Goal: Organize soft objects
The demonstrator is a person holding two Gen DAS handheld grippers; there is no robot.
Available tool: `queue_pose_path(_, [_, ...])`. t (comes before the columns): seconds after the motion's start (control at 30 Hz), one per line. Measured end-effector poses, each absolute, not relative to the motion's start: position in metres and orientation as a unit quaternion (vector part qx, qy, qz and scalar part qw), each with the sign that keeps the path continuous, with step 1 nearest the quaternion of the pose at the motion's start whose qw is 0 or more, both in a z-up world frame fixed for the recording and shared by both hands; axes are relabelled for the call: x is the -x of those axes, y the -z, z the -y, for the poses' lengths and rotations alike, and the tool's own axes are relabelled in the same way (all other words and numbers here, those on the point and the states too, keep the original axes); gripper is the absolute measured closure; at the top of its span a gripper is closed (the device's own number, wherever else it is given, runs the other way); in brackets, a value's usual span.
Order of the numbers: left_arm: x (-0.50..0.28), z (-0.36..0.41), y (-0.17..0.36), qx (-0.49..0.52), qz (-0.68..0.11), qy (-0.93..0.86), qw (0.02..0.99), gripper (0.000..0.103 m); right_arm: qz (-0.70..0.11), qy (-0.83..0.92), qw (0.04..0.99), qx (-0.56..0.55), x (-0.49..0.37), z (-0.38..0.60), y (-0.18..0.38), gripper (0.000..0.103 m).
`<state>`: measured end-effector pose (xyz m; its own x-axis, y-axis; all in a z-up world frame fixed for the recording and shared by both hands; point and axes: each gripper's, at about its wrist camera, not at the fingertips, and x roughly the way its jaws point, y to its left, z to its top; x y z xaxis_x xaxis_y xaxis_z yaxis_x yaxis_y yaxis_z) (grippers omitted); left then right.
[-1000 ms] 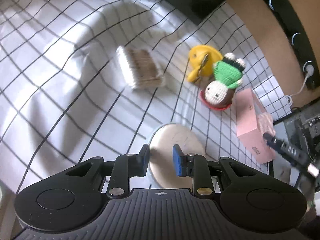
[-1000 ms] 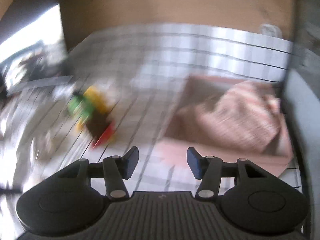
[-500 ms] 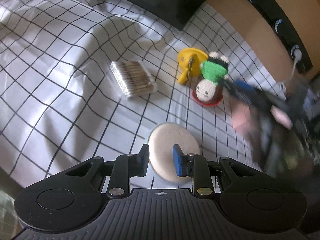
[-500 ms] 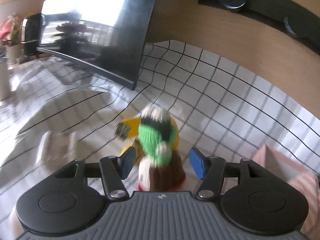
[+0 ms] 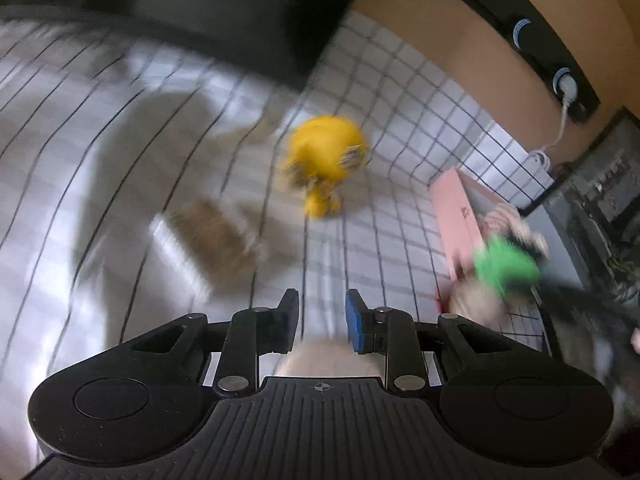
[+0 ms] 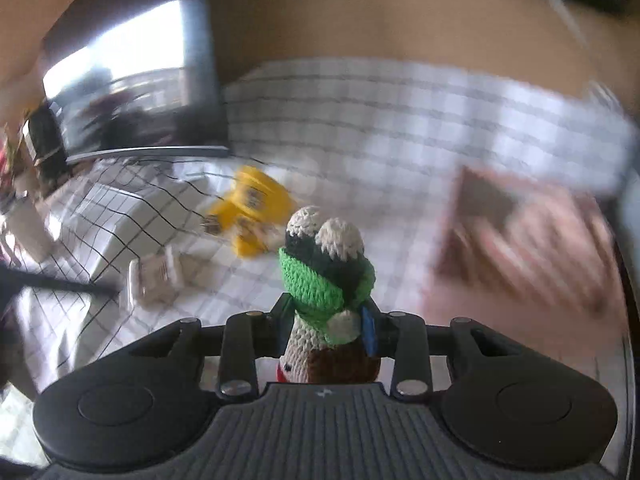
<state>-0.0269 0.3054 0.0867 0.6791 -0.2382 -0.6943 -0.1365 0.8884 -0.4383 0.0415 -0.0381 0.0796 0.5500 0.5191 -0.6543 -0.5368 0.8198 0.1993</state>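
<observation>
A crocheted doll (image 6: pixel 326 276) with a green scarf, white ears and a brown base sits between the pads of my right gripper (image 6: pixel 326 314), whose jaws are closing on it, and it hangs above the cloth. The left wrist view shows the same doll (image 5: pixel 504 268) blurred at the right, beside the pink box (image 5: pixel 456 208). That box (image 6: pixel 472 200) holds a pink knitted piece (image 6: pixel 540 240). My left gripper (image 5: pixel 322 308) has a narrow gap with nothing in it, above a round beige pad (image 5: pixel 324 360).
A yellow toy (image 5: pixel 324 156) and a clear pack of cotton swabs (image 5: pixel 208 240) lie on the checked tablecloth (image 5: pixel 400 92). A dark screen (image 6: pixel 132 80) stands at the back left. A black power strip (image 5: pixel 520 32) runs along the wooden wall.
The right gripper closed on the doll and lifted it off the cloth toward the pink box. The left gripper rose and rolled; the beige pad now lies nearer under it.
</observation>
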Motion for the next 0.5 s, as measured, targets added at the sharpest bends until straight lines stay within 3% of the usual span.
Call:
queue_pose_path(0.13, [-0.011, -0.314, -0.095, 0.240, -0.383, 0.027, 0.892, 0.075, -0.390, -0.250, 0.886, -0.012, -0.031, 0.086, -0.065, 0.069])
queue_pose_path(0.2, [-0.019, -0.319, -0.097, 0.237, -0.375, 0.017, 0.896, 0.075, -0.385, -0.191, 0.903, 0.013, -0.026, 0.101, -0.059, 0.062])
queue_pose_path(0.27, [-0.022, -0.322, -0.095, 0.239, -0.375, 0.007, 0.896, 0.075, -0.356, -0.130, 0.923, 0.067, -0.018, 0.107, -0.059, 0.044])
queue_pose_path(0.5, [0.006, -0.312, -0.069, 0.236, -0.425, 0.063, 0.871, 0.075, -0.329, -0.189, 0.921, 0.084, -0.004, 0.092, -0.072, 0.039])
